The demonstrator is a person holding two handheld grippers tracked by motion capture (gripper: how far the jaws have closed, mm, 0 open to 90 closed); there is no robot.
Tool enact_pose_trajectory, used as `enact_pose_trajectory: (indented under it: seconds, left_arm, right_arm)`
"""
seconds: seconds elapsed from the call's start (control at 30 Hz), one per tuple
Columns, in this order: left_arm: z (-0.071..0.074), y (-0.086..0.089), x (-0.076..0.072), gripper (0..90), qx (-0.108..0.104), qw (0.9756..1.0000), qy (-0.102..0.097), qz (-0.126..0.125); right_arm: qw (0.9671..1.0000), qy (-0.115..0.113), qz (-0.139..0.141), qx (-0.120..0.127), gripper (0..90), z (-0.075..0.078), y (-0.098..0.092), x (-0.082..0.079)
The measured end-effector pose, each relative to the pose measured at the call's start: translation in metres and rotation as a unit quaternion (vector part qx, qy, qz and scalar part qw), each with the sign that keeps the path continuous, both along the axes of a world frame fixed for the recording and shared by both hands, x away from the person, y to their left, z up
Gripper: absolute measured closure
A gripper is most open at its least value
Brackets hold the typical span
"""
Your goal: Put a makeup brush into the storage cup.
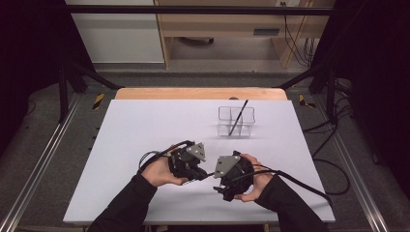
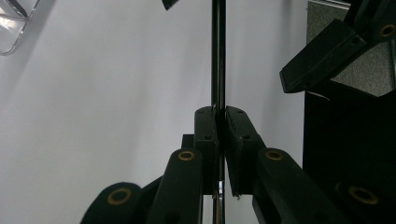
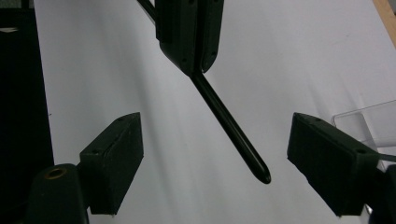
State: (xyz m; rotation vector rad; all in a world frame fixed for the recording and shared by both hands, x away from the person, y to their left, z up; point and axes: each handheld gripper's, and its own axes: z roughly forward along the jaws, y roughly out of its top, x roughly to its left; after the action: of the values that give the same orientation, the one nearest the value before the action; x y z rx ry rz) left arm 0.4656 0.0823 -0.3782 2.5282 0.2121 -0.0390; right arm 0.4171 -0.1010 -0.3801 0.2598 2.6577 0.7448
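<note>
The pen (image 3: 231,128) is glossy black, the table (image 1: 145,125) is plain white, the organiser (image 1: 236,121) is clear.

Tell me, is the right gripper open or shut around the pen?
Open. In the right gripper view the right gripper has its jaws wide apart, the black pen between them untouched; the left gripper clamps it.

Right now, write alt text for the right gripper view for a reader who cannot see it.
A slim black pen, clamped in the shut left gripper at the top of the picture, slants down between the right gripper's two wide-open black jaws without touching them. Behind lies a white table, with a corner of a clear plastic box at the right edge.
</note>
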Motion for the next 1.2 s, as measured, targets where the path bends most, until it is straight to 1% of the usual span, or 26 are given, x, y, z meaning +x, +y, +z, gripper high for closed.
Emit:
enact_pose_trajectory:
  seconds: [0.27,0.53,0.67,0.8,0.83,0.87,0.9,0.93,1.1,1.17,1.2]
  left_arm:
    - [-0.001,-0.003,0.000,83.3,-0.002,1.0000,0.003,-0.003]
    - [-0.001,-0.003,0.001,83.4,0.000,0.9999,0.010,-0.001]
    - [-0.001,-0.004,0.000,83.3,0.004,0.9999,0.012,0.001]
    - [-0.002,-0.004,0.000,83.3,0.003,0.9999,0.016,0.002]
    - [-0.002,-0.004,0.000,83.3,0.003,0.9999,0.016,0.002]
    - [-0.002,-0.004,0.000,83.4,0.005,0.9998,0.017,0.002]
    - [-0.003,-0.004,0.000,83.3,0.005,0.9998,0.017,0.001]
    - [-0.003,-0.004,0.000,83.3,0.007,0.9999,0.016,0.001]
    - [-0.004,-0.005,0.000,83.4,0.013,0.9997,0.019,-0.003]
    - [-0.005,-0.006,-0.001,83.3,0.011,0.9997,0.021,-0.002]
    - [-0.005,-0.005,0.000,83.3,0.019,0.9997,0.015,-0.008]
  right_arm:
    - [0.9998,-0.012,0.010,-0.014,25.9,-0.002,0.004,-0.001]
    - [0.9986,-0.030,0.024,-0.037,33.6,-0.002,0.008,-0.002]
    - [0.9973,-0.037,0.034,-0.054,37.6,-0.004,0.011,-0.002]
    - [0.9953,-0.049,0.041,-0.073,42.1,-0.006,0.012,-0.002]
    - [0.9952,-0.050,0.040,-0.073,43.0,-0.007,0.012,-0.002]
    - [0.9945,-0.052,0.043,-0.079,43.8,-0.007,0.012,-0.002]
    - [0.9947,-0.050,0.041,-0.081,44.5,-0.008,0.013,-0.003]
    - [0.9936,-0.054,0.046,-0.088,45.6,-0.009,0.013,-0.002]
    - [0.9926,-0.057,0.051,-0.094,49.1,-0.010,0.015,-0.001]
    - [0.9924,-0.058,0.054,-0.094,50.5,-0.009,0.015,0.000]
    - [0.9930,-0.054,0.050,-0.093,51.5,-0.009,0.016,-0.002]
